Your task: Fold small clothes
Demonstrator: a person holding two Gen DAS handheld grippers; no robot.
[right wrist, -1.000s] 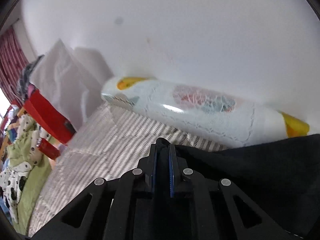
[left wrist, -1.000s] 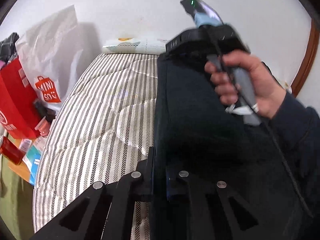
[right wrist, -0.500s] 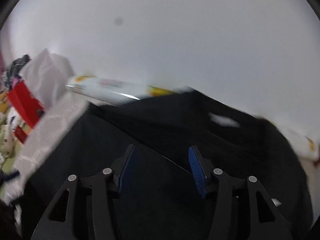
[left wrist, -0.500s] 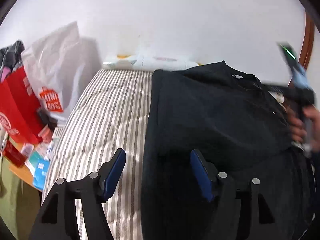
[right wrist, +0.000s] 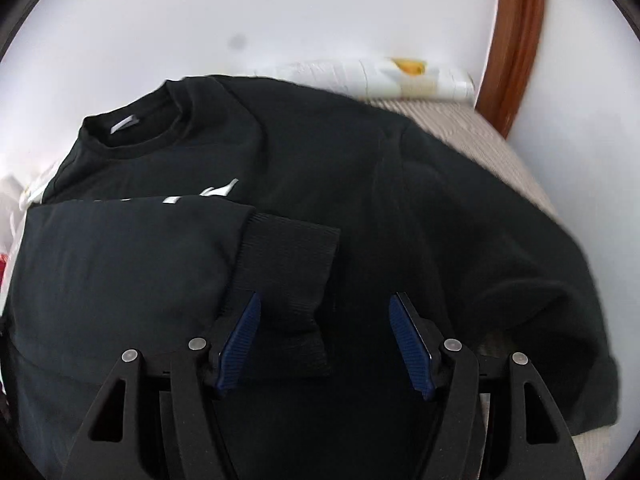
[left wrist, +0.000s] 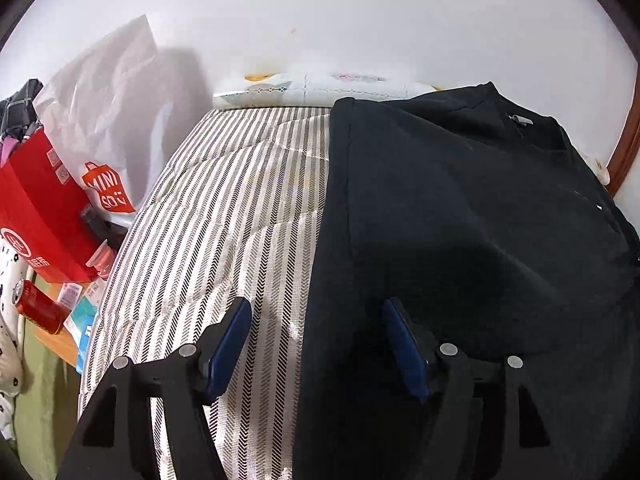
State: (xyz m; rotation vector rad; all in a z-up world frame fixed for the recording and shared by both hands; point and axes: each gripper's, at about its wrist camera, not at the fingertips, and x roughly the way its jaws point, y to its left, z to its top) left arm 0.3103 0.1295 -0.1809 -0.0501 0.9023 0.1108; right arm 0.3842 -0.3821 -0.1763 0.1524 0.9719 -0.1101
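A black sweatshirt [left wrist: 460, 208] lies flat on the striped mattress [left wrist: 240, 208]. In the right wrist view the sweatshirt [right wrist: 360, 184] shows its collar [right wrist: 132, 128] at the upper left, and one sleeve is folded across the chest, its ribbed cuff [right wrist: 292, 264] ending between my fingers. My left gripper [left wrist: 316, 336] is open and empty above the sweatshirt's folded left edge. My right gripper [right wrist: 324, 336] is open and empty just above the cuff.
A white patterned pack [left wrist: 320, 88] lies along the wall at the mattress head. A white Miniso bag [left wrist: 104, 120], a red bag [left wrist: 40, 208] and a red can [left wrist: 36, 306] crowd the left side. A brown wooden frame [right wrist: 516, 40] stands at the right.
Both grippers were shut on the sweatshirt's fabric one second ago. They have let go, opened and drawn back. The folded side now lies flat on the garment.
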